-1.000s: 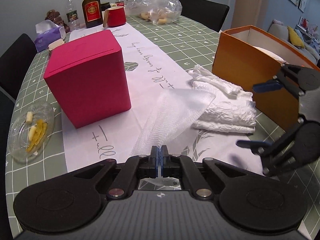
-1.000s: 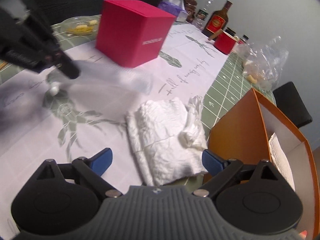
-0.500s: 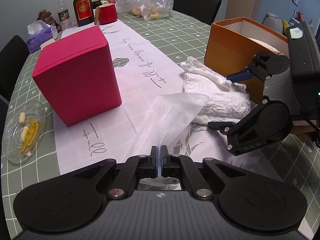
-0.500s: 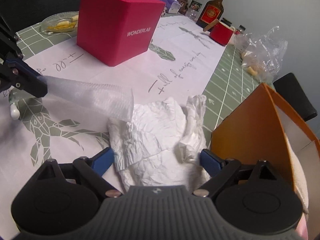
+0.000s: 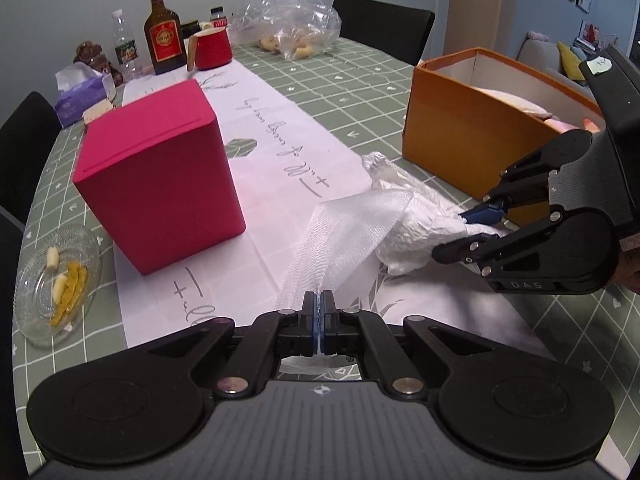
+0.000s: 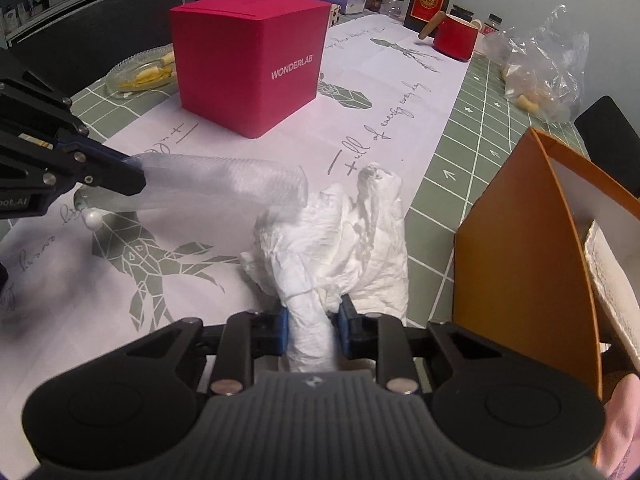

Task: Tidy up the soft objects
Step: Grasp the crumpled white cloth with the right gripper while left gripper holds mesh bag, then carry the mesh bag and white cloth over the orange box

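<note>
A translucent white foam net sleeve (image 5: 348,236) hangs out over the table runner, and my left gripper (image 5: 319,312) is shut on its near end. In the right wrist view the sleeve (image 6: 224,184) sticks out of the left gripper (image 6: 132,178) towards a crumpled white paper wad (image 6: 352,232). My right gripper (image 6: 312,320) is closing its jaws on the near end of that wad, and the blue pads squeeze it. From the left wrist view the right gripper (image 5: 460,236) bites the wad (image 5: 416,232) in front of the open orange box (image 5: 452,152).
A closed red box (image 5: 160,184) stands left of the sleeve. A glass dish (image 5: 56,280) sits at the left table edge. A brown bottle (image 5: 165,36), a red mug (image 5: 212,50) and a clear plastic bag (image 5: 292,20) crowd the far end. A small white ball (image 6: 93,219) lies on the runner.
My right gripper came down over the white wad and its wide jaws closed onto the wad's near end. The left gripper kept its hold on the foam sleeve.
</note>
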Demonstrator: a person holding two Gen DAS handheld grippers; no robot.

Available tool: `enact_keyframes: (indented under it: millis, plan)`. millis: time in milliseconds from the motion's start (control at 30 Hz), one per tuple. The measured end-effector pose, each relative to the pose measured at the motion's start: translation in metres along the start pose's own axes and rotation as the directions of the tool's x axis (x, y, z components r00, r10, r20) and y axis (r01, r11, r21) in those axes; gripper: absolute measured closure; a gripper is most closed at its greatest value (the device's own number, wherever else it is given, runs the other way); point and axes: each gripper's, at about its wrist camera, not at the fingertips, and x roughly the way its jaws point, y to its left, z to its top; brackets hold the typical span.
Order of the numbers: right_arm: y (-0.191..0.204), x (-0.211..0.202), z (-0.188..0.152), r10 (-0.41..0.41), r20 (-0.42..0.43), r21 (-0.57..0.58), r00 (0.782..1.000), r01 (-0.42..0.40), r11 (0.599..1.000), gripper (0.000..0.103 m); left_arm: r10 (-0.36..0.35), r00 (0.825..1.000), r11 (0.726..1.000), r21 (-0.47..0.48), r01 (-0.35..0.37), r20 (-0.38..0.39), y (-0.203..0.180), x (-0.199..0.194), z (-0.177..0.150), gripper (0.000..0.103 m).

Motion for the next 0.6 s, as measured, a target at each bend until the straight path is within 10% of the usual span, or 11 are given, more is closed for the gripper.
enact_keyframes:
  millis: [600]
  plan:
    - [0.001,-0.063,-0.015,0.065,0.057,0.076,0.996,-0.069,0.995,0.082,-0.022,0.998,1.0,0.016,0.021,0.065,-0.027,-0.035,0.006,0.102]
